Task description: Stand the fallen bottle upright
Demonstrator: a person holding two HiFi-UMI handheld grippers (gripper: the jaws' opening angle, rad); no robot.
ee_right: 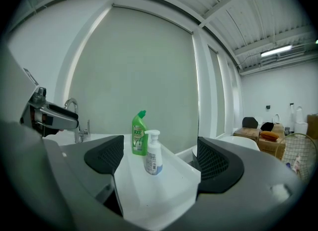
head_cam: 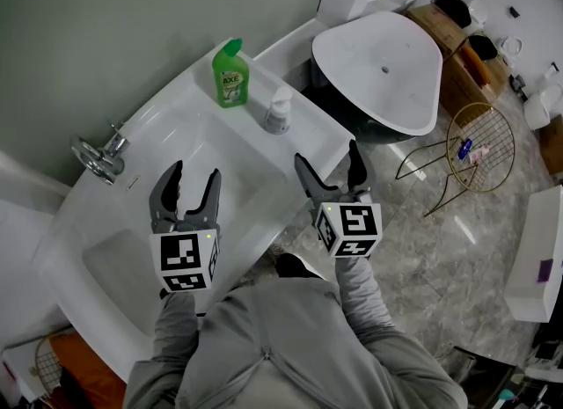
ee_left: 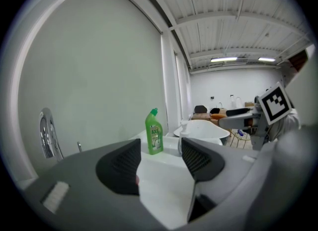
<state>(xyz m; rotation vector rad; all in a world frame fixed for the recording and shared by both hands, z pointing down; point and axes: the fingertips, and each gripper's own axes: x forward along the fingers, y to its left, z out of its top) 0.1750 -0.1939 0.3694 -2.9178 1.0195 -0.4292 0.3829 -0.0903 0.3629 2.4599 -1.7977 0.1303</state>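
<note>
Left gripper (head_cam: 193, 172): jaws apart, nothing between them. Its own view shows only bare white basin (head_cam: 180, 130) through the gap. It hangs over the bowl.

Right gripper (head_cam: 326, 154): jaws also wide, empty, held by the basin's outer edge and touching nothing.

Green bottle (head_cam: 230, 75): upright, cap up, on the flat ledge at the far corner of the basin, close to the wall. Pump bottle (head_cam: 278, 113): upright too, just beside the green one but apart from it, on the side nearer the right gripper. No view shows any bottle on its side.

Judgement: the task looks complete. Both grippers sit level with each other and well short of the bottles, which reads as a neutral hold, not an approach.

- The ledge is a sensible spot: flat, so the narrow base sits square, and clear of the bowl's slope.
- The tap (head_cam: 98, 154) is well apart to the left, so it's not a factor.

If a touch-up were needed, the left gripper has the cleaner line. Its view puts the green bottle in the open gap, with the pump bottle half behind one jaw. From the right gripper view the pump bottle stands in front of the green one, so that side risks knocking it.
</note>
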